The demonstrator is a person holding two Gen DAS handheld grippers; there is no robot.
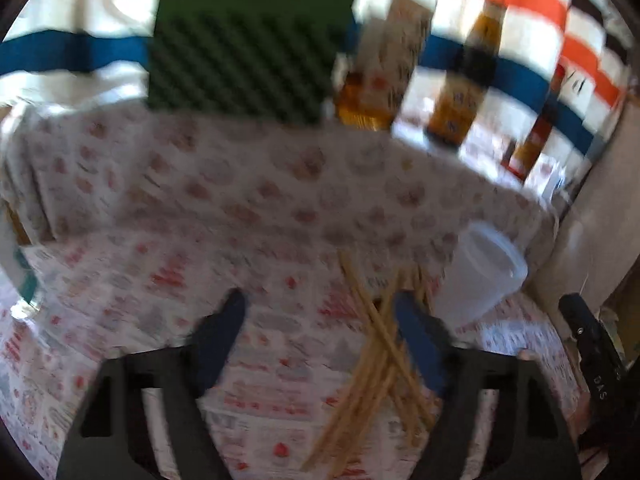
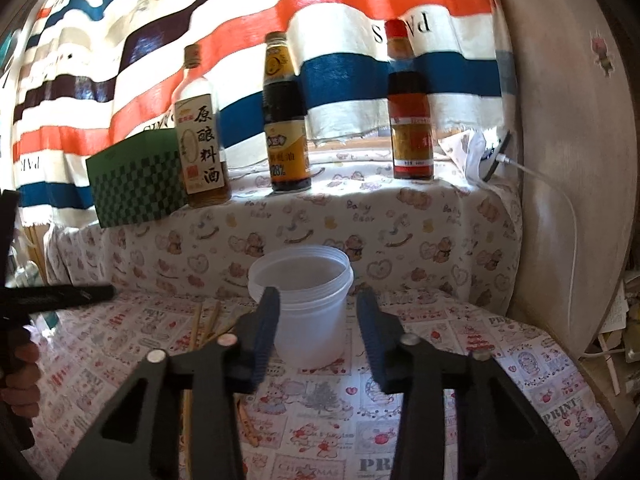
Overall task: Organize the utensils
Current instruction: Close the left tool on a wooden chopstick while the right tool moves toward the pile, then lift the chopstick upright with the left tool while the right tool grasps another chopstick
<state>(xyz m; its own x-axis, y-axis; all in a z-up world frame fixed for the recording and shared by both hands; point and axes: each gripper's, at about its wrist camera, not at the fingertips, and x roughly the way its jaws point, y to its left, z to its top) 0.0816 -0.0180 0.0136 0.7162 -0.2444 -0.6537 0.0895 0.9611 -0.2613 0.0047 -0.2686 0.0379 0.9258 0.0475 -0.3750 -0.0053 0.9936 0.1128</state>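
Several wooden chopsticks point(image 1: 378, 354) lie in a loose crossed pile on the printed tablecloth, just inside my left gripper's right finger. My left gripper point(image 1: 318, 312) is open and empty above the cloth; its view is blurred. A translucent plastic cup point(image 1: 478, 276) stands upright to the right of the pile. In the right wrist view the same cup point(image 2: 306, 308) stands empty straight ahead, with my open, empty right gripper point(image 2: 318, 300) just before it. Chopsticks point(image 2: 202, 322) show left of the cup, partly hidden by the finger.
On a raised cloth-covered ledge behind stand a green checkered box point(image 2: 138, 182) and three sauce bottles point(image 2: 286, 120). A striped cloth hangs behind. A round wooden board point(image 2: 572, 152) leans at the right, with a white cable point(image 2: 544, 178) beside it.
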